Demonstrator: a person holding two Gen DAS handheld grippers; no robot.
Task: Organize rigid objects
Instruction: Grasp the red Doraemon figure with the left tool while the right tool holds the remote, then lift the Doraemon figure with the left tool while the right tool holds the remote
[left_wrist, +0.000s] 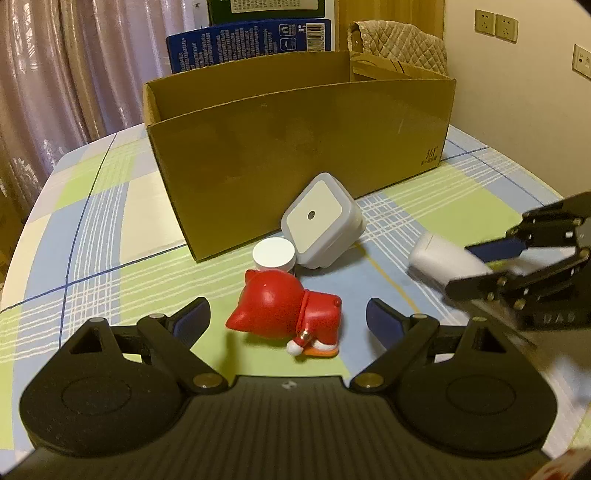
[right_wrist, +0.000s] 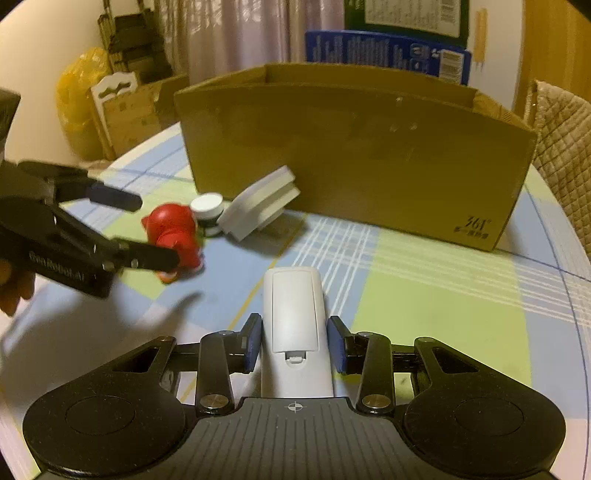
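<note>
Between the spread fingers of the left gripper (left_wrist: 288, 319) lies a red figurine (left_wrist: 284, 308), tipped on its side on the checked tablecloth (left_wrist: 110, 206); the pads stand clear of it on both sides, so nothing is gripped. Just beyond the figurine sit a white round cap (left_wrist: 274, 254) and a grey square device (left_wrist: 320, 220), which leans against the near wall of the cardboard box (left_wrist: 295, 147).

The right gripper (right_wrist: 294, 341) is clamped on a white remote-like casing (right_wrist: 293, 314), pads pressing both long sides, battery cover facing up.

The box is open-topped. Neither view reaches its floor, so its contents cannot be determined.

Only the left wrist view shows the device's flat face with a dark central dot. Only the right wrist view shows its stepped side profile and a person's fingertips (right_wrist: 14, 291) behind the left gripper.
</note>
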